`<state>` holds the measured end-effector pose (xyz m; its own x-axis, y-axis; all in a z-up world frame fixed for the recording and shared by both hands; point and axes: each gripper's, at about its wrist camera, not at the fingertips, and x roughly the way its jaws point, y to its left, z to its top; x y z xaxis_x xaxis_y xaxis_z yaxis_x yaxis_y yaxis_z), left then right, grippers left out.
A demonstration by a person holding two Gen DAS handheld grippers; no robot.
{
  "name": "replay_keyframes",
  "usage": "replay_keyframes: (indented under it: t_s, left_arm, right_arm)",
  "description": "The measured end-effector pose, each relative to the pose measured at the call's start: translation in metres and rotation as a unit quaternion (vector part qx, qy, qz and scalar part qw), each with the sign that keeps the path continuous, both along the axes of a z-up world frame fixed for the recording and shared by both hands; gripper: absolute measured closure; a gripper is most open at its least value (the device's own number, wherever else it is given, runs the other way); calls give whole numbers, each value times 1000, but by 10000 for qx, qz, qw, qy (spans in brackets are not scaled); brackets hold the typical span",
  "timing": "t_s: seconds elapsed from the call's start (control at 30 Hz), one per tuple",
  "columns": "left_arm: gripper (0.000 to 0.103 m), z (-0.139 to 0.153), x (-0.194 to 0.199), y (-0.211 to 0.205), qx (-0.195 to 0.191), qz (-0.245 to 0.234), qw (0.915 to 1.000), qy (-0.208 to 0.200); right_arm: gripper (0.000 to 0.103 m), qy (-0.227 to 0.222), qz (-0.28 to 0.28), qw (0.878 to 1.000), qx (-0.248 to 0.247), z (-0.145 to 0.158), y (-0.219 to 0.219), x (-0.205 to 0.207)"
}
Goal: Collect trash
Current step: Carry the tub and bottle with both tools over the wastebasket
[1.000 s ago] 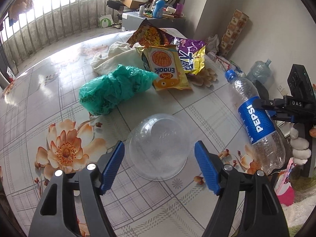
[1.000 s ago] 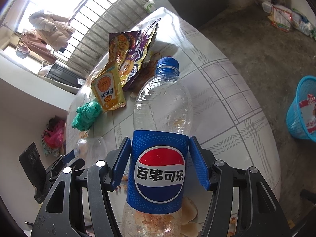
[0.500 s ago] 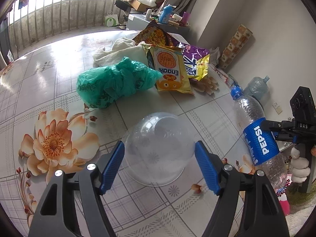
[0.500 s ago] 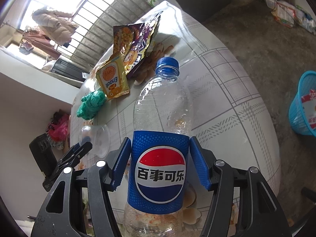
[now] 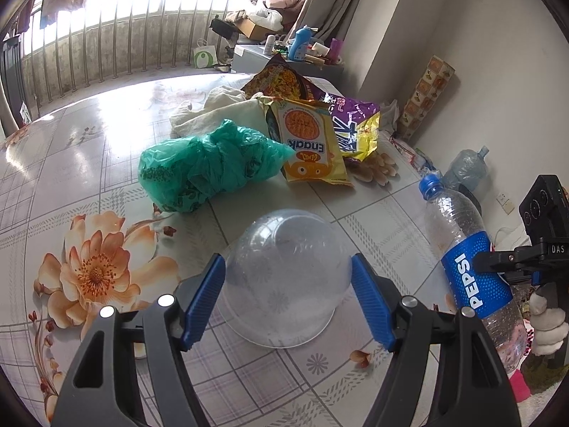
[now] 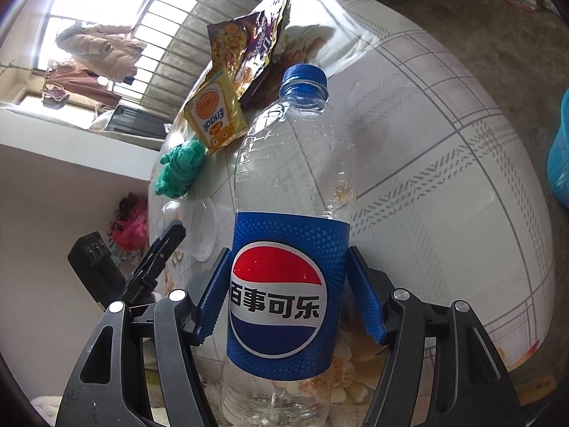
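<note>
Straddling a clear plastic dome-shaped cup lid [image 5: 284, 277], the left gripper [image 5: 288, 299] has its blue fingers spread wide, one pad at the lid's 9 o'clock side and one at its 3 o'clock side; whether they touch the plastic cannot be told. The lid sits rim-down on the floral-printed tablecloth [image 5: 89, 192]. The right gripper [image 6: 288, 299] pinches an empty clear Pepsi bottle with a blue label and blue cap [image 6: 284, 235], fingers pressed against the label on both sides, cap pointing toward 12 o'clock in the right wrist view. In the left wrist view the bottle hangs at 3 o'clock, off the table's edge. Beyond the lid, toward 11 o'clock, lies a crumpled green plastic bag [image 5: 209, 167]; at 12 o'clock, a yellow Enaak snack packet [image 5: 309, 146].
</note>
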<state>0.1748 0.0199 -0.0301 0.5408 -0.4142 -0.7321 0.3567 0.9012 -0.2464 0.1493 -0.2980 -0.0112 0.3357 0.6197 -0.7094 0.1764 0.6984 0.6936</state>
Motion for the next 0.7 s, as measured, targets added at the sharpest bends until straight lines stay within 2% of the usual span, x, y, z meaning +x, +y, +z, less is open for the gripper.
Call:
replay_keyframes:
  t_s: [0.2,0.43,0.57,0.7]
  left_arm:
    - [33,5,-5,-1,-27,-5,10000,-83]
    - [33,22,-14,-7,-99,-68,9997,-213]
    - [33,42,-19,-24,-268,-305,9985,-358]
    - [33,67,-20,-58,-460,-781,9941,-593]
  right_arm:
    - [47,-9,26,10000,68,1,0,-4]
    - [48,-158,-281,9987,405,7,-26,-17]
    - [48,-468,-613,9959,475,22,-53,-34]
    - [48,-747,-1186,9887,531,38,-96,-61]
